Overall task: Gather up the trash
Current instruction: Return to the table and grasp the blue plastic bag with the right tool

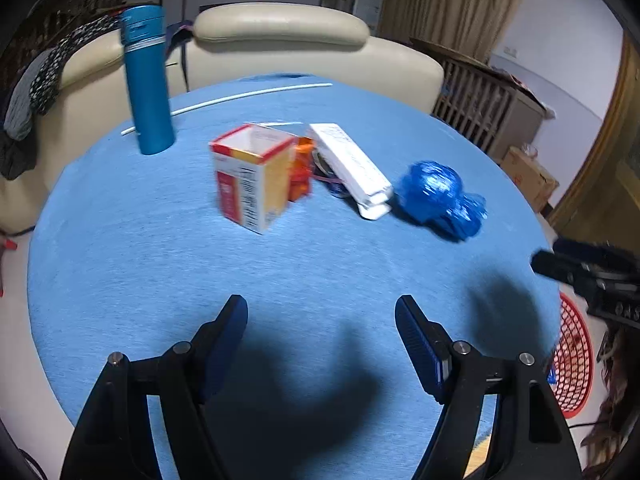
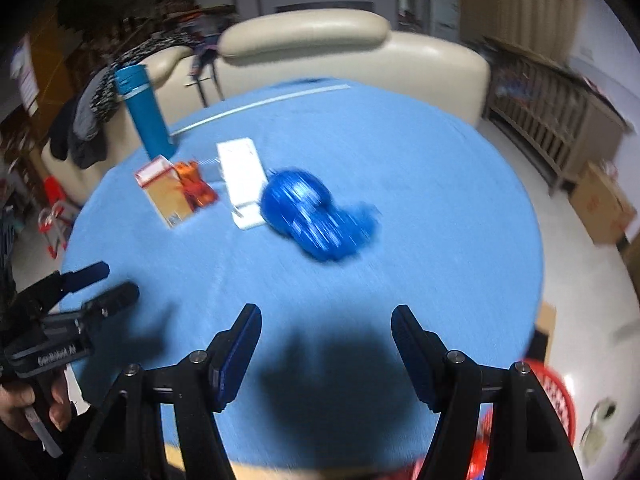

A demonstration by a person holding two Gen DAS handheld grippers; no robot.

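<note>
- The carton (image 1: 253,176) stands upright near the middle of the table, top open; the part of its inside that shows looks empty, the bottom is hidden.
- An orange wrapper (image 1: 302,170) touches the carton's right side.
- A white box (image 1: 352,164) lies flat just right of the wrapper, over some small dark items too blurred to name.
- A crumpled blue bag (image 1: 440,196) lies just beside the white box's near end.
- A teal bottle (image 1: 146,80) stands upright, cap on, at the far left of the table; a white stick (image 1: 240,98) lies along the far edge.
- A red basket (image 1: 574,360) sits on the floor by the table's right edge; its contents are blurred in the right wrist view.
- The left gripper (image 1: 320,316) hovers over the near table, fingers wide apart, holding nothing.
- The right gripper (image 2: 326,326) likewise, spread wide and bare, with the blue bag ahead of it.
- The table (image 1: 120,240) is round with a blue cloth.
- Behind it is a cream sofa (image 1: 280,36) with clothes (image 1: 40,80) draped on its left end; a slatted cabinet (image 1: 480,108), a cardboard box (image 1: 528,176) and curtains (image 1: 448,0) are to the right.
</note>
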